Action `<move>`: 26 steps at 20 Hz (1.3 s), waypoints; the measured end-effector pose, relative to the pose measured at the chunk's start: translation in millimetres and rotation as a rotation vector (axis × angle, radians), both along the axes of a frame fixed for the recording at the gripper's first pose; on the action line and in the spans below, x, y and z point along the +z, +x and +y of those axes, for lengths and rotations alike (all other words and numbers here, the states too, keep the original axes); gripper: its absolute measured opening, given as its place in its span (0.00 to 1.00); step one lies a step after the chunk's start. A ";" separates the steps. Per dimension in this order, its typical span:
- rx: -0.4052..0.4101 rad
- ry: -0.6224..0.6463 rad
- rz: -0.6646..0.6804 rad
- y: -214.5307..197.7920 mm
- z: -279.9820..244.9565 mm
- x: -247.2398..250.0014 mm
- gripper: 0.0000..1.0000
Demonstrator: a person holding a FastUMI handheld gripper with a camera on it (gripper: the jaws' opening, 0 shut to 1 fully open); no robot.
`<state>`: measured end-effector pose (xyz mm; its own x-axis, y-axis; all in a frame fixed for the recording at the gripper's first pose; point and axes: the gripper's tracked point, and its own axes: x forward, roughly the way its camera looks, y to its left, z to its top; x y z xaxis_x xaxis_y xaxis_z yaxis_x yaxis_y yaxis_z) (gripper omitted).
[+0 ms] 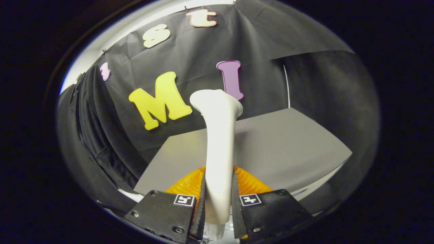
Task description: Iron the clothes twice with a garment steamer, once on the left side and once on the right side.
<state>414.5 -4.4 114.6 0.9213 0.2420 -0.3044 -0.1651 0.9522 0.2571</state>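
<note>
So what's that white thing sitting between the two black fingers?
In the gripper view, the white garment steamer stands between the fingers of the hand-held gripper, both pressing on its handle. Beyond it lies a grey table.

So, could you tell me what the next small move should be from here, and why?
Probably swing the steamer toward the dark garment hanging off to the side. The hand-held gripper is already shut on its white handle, while the head is raised above the grey table, well short of the fabric.

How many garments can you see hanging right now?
1: a dark garment hangs left of the grey table, beyond the fingers gripping the white steamer. Others may be hidden.
</note>
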 end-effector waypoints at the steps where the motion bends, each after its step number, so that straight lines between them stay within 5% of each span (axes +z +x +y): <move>1: -0.008 0.005 -0.015 -8.8 3.7 7.6 0.36; 8: -0.044 -0.021 -0.136 -82.7 61.3 59.0 0.35; 18: 0.049 -0.055 -0.295 -170.0 206.7 115.9 0.35; 26: 0.166 -0.029 -0.373 -199.9 319.6 156.4 0.35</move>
<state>214.6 315.2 271.0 0.9188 0.3933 0.0339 -0.3944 0.9106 0.1236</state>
